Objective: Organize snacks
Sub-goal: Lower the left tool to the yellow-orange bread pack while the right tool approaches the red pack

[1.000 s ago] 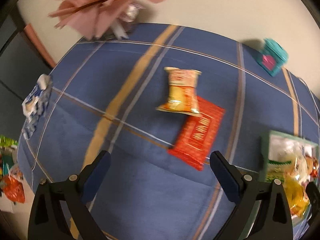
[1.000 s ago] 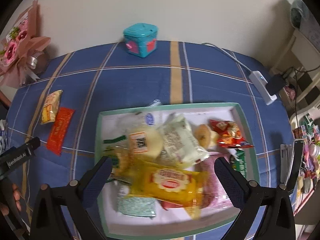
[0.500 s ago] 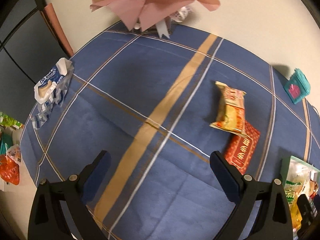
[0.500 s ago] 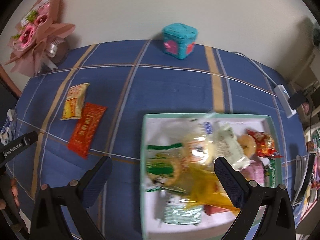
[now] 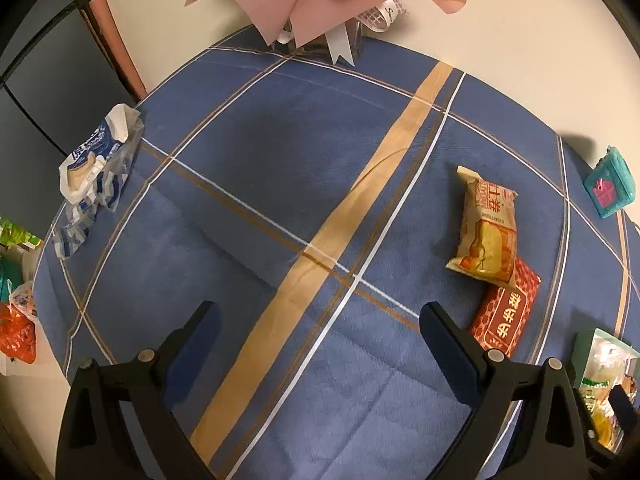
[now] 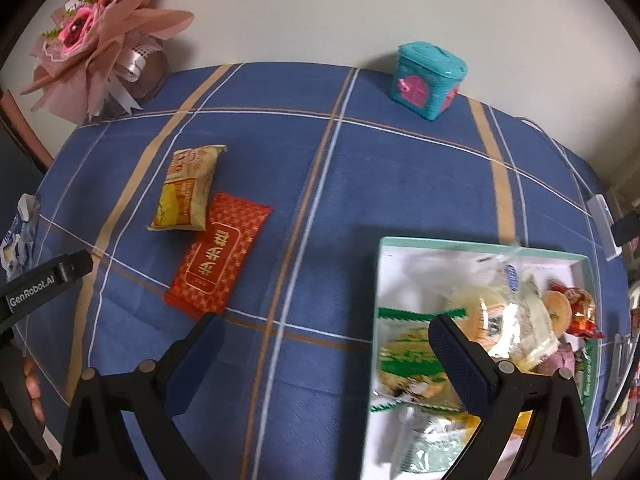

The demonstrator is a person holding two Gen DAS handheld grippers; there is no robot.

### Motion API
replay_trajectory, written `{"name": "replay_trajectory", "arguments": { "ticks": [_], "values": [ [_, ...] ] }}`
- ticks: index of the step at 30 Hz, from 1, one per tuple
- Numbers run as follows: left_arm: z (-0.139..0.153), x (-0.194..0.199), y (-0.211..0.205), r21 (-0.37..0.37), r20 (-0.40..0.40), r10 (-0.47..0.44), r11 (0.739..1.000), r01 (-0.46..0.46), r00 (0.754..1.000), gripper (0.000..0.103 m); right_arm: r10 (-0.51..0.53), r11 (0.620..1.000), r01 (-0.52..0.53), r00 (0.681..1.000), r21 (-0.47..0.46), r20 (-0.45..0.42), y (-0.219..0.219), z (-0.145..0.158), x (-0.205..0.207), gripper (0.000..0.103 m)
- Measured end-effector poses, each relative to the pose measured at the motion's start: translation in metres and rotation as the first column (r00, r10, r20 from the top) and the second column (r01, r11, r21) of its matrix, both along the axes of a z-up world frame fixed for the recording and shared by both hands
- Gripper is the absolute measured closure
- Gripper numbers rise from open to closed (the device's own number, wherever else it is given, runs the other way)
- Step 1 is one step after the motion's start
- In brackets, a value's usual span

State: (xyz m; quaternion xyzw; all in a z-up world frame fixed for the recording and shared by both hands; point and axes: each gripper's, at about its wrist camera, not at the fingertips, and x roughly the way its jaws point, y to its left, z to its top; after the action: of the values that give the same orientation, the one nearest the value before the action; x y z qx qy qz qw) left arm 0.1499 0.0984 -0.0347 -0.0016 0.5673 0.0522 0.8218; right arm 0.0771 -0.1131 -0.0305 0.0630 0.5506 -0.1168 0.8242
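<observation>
- Hovering above the blue plaid tablecloth (image 5: 248, 184), the left gripper (image 5: 320, 320) has its jaws spread wide with nothing between them; only cloth shows in the gap.
- The right gripper (image 6: 324, 332) is likewise wide open and empty, one finger over bare cloth and the other over the near corner of the mint-rimmed tray (image 6: 480, 245).
- Two snacks lie loose on the cloth: a yellow bread packet (image 6: 186, 190) and a red patterned packet (image 6: 218, 254). The yellow one overlaps the red one's upper corner; both sit well apart from the tray.
- The tray already holds a heap of wrapped snacks (image 6: 500, 320), so the step in hand is probably fetching one of the loose pair.
- In the left wrist view the yellow bread packet (image 5: 486, 228) and the red packet (image 5: 506, 316) lie to the right of the fingers, the red one just beside the right-hand fingertip.
- To do it well, take the yellow packet first, since it rests on top; lifting the red one from beneath would drag it along.
- Square the fingers across the packet's narrow width, come down low, and close gently, as it looks soft and puffy.
- A crumpled blue-and-white wrapper (image 5: 96, 164) at the far left edge may need handling too.
- The pink bouquet (image 6: 92, 36) and teal box (image 6: 430, 78) stand at the back, clear of the work.
</observation>
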Motion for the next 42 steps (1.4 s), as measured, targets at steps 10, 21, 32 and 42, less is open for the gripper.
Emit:
{"name": "replay_trajectory", "arguments": {
  "ticks": [10,21,32,42],
  "values": [
    [-0.006,0.021,-0.002,0.002,0.005,-0.001,1.000,0.001,1.000,0.004,0.006,1.000,-0.006,1.000,0.008,0.010,0.005,-0.015,0.024,0.000],
    [-0.024,0.041,-0.010,-0.001,-0.008,-0.009,1.000,0.009,1.000,0.004,0.001,0.999,-0.002,1.000,0.050,0.013,0.010,-0.040,0.050,0.000],
    [-0.035,0.054,-0.007,0.020,-0.004,0.003,1.000,-0.003,1.000,0.004,0.049,0.996,-0.051,0.998,0.073,0.027,0.036,-0.058,0.073,0.000],
    [-0.036,0.062,0.000,0.039,0.015,0.014,0.999,-0.015,1.000,0.004,0.105,0.994,-0.106,0.994,0.019,0.011,0.057,-0.074,0.085,0.000]
  ]
}}
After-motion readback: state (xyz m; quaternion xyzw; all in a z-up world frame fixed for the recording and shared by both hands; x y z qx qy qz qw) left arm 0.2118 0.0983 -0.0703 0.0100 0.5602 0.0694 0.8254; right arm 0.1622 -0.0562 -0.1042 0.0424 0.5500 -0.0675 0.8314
